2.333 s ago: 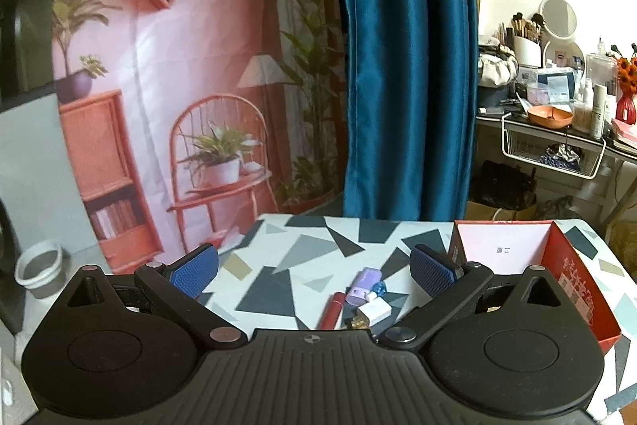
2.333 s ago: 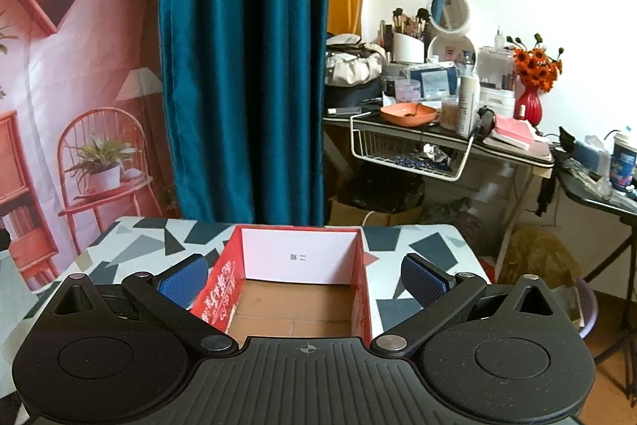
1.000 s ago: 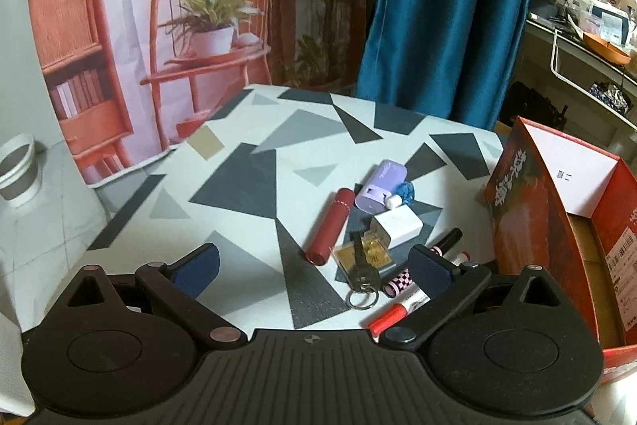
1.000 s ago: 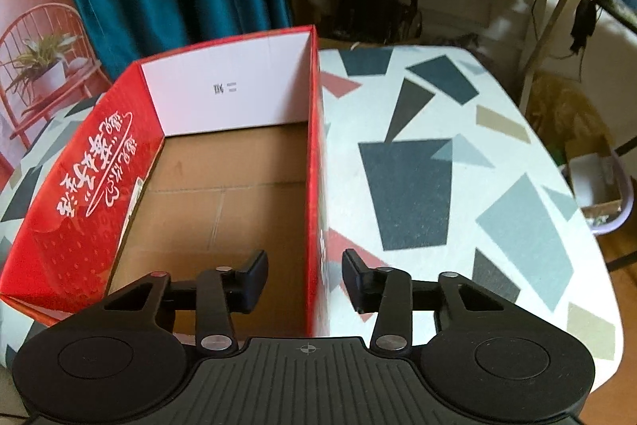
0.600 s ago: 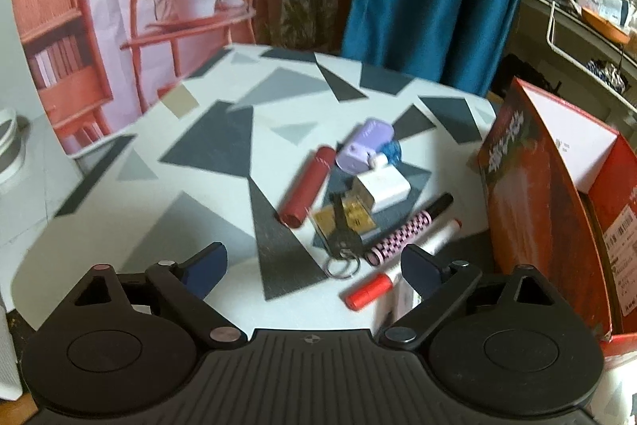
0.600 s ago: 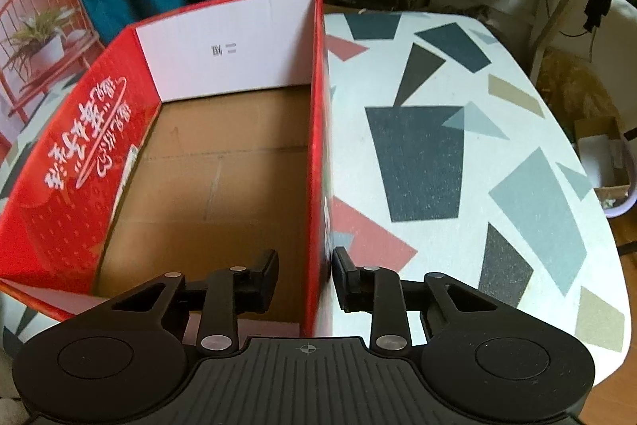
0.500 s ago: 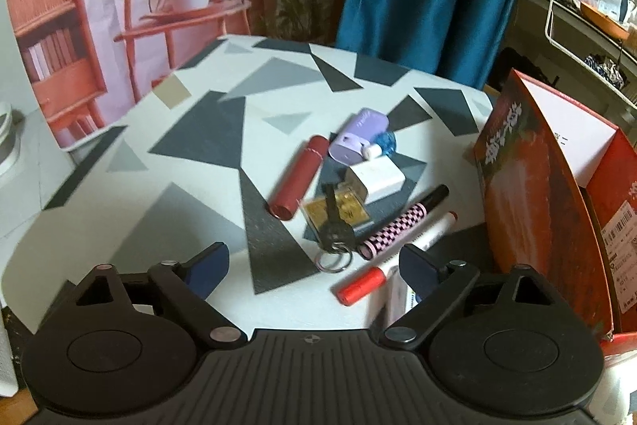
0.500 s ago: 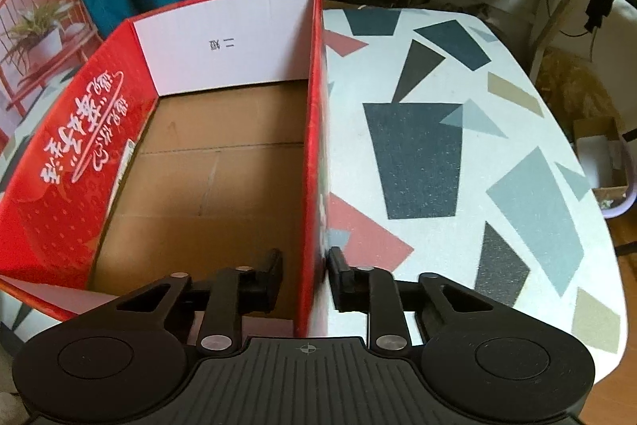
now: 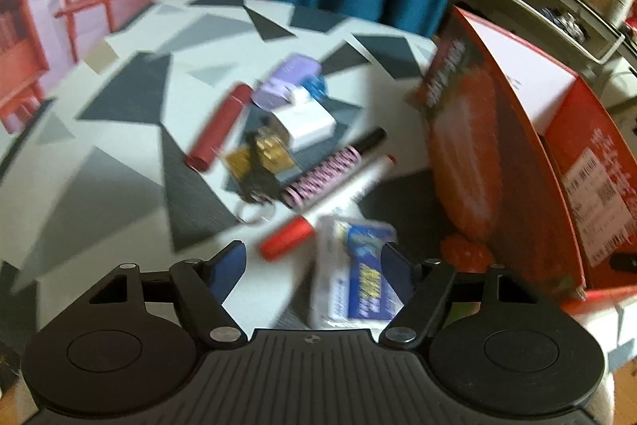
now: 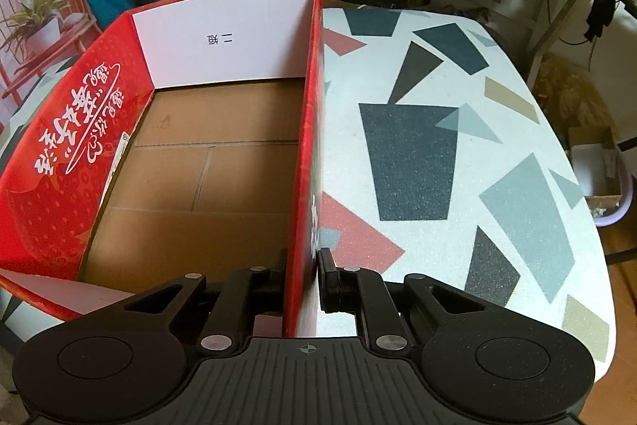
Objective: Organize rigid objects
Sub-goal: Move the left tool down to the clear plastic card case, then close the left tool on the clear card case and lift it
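Left wrist view: the left hand-held gripper (image 9: 314, 261) hangs over the patterned tabletop (image 9: 119, 162), its jaws apart and just now closing, with a white-and-blue packet (image 9: 354, 273) between them, pads not pressing. Beyond lie a red-capped marker (image 9: 318, 210), a pink checked pen (image 9: 330, 166), keys (image 9: 258, 182) and a red tube (image 9: 219, 134).

Right wrist view: the right hand-held gripper (image 10: 301, 275) is clamped on the right wall of the red box (image 10: 308, 154), which stands on the tabletop.

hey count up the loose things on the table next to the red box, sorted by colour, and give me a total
Red: 2, tube, marker
Purple or pink: 2, case, patterned pen
White: 2, charger, blue-printed pack
Blue: 1, small piece
Gold: 1, keys bundle
Total: 8
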A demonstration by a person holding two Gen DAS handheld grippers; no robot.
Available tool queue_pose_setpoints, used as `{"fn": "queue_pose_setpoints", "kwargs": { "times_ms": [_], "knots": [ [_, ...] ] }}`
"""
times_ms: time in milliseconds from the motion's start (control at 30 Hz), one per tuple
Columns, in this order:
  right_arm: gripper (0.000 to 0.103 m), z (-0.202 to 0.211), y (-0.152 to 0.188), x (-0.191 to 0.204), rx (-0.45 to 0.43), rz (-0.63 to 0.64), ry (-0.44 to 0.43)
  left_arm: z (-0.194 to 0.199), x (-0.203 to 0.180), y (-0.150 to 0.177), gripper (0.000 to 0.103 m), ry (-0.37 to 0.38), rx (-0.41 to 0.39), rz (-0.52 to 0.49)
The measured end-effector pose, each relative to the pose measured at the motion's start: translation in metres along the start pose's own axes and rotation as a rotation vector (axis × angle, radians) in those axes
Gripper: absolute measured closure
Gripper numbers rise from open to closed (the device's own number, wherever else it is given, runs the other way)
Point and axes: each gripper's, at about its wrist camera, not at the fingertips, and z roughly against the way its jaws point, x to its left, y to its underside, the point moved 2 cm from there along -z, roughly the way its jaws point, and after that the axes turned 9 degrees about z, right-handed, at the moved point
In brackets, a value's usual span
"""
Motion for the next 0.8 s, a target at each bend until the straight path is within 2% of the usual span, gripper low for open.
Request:
{"fn": "queue_pose_setpoints", "kwargs": {
  "times_ms": [67,467,667,800],
  "knots": [
    [0.091,0.0,-0.001,0.0,0.002,0.006,0.0,-0.004,-0.005,0.005,0.027,0.019,0.016,-0.007],
    [0.091,-0.001,-0.002,0.001,0.006,0.025,0.001,-0.022,-0.012,0.008,0.031,0.018,0.068,-0.05],
    [0.091,-0.001,-0.003,0.002,0.001,0.031,0.002,-0.029,-0.017,0.005,0.043,0.037,0.078,-0.077],
    [0.091,-0.001,-0.003,0.002,0.002,0.032,0.003,-0.029,-0.019,0.006,0.045,0.035,0.073,-0.091]
  ]
}}
